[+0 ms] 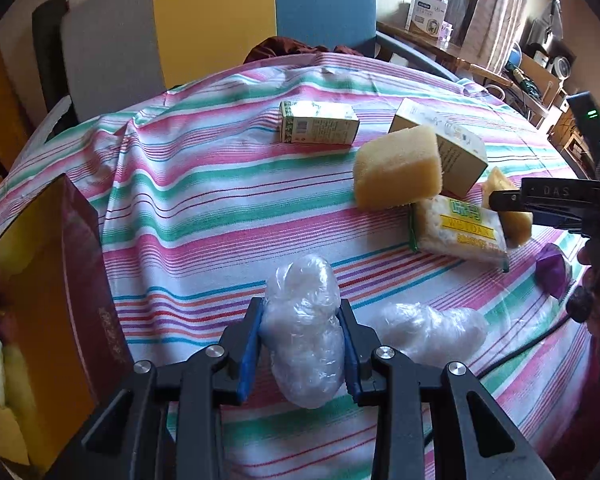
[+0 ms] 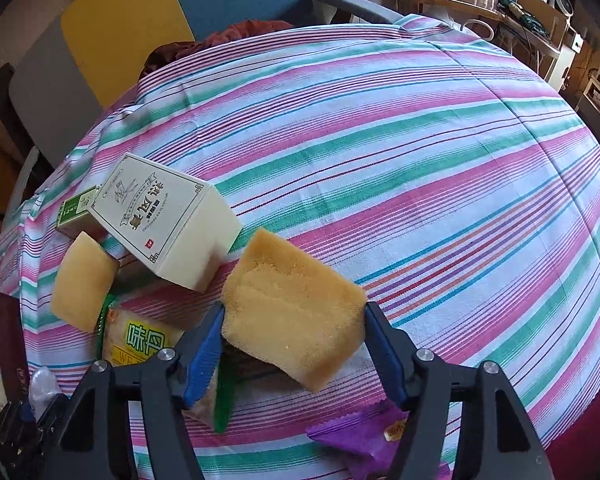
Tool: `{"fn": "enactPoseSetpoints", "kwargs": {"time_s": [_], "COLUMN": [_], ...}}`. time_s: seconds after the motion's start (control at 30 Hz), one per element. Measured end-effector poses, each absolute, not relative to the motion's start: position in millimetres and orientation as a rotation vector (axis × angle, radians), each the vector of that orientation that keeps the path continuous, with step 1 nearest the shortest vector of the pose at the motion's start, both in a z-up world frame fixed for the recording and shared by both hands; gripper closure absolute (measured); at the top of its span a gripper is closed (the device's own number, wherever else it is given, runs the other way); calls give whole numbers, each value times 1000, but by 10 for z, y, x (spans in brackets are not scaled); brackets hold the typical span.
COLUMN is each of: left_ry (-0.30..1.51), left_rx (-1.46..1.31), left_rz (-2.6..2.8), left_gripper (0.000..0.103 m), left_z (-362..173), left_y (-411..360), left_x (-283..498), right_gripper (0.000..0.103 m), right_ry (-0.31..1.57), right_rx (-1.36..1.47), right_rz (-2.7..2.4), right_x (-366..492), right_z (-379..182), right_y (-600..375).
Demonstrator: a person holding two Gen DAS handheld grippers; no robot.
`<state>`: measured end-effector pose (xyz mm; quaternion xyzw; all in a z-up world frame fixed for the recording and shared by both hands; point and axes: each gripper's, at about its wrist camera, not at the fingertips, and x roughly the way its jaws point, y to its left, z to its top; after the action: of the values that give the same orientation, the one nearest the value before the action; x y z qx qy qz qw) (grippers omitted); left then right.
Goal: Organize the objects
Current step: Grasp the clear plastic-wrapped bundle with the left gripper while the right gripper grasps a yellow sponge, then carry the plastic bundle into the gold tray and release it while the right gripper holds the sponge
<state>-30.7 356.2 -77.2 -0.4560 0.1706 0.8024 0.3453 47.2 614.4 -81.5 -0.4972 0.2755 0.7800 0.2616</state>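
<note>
Right of the cream box [image 2: 168, 220] the striped cloth [image 2: 420, 160] lay wide open; left of it, sponge [image 2: 84, 280] and green carton [image 2: 74, 214] crowded in.

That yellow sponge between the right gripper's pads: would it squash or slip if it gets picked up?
The sponge looks porous and foamy, so it would probably squash under the pads and spring back. Its rough surface should grip rather than slip. It seems light for its bulk, and its blocky shape makes rolling unlikely. The right gripper sits around it.
</note>
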Motion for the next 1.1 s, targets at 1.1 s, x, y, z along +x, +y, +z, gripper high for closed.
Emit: {"fn": "enactPoseSetpoints", "kwargs": {"time_s": [1.1], "left_ry": [-9], "left_rx": [-1404], "left_rz": [2396], "left_gripper": [68], "left_z": [-436], "left_y": [1024], "left_x": [-1862], "right_gripper": [36], "right_ry": [547], "right_rx": [-1362], "right_rz": [2129], "right_x": [398], "right_z": [-779], "right_y": [6007]}}
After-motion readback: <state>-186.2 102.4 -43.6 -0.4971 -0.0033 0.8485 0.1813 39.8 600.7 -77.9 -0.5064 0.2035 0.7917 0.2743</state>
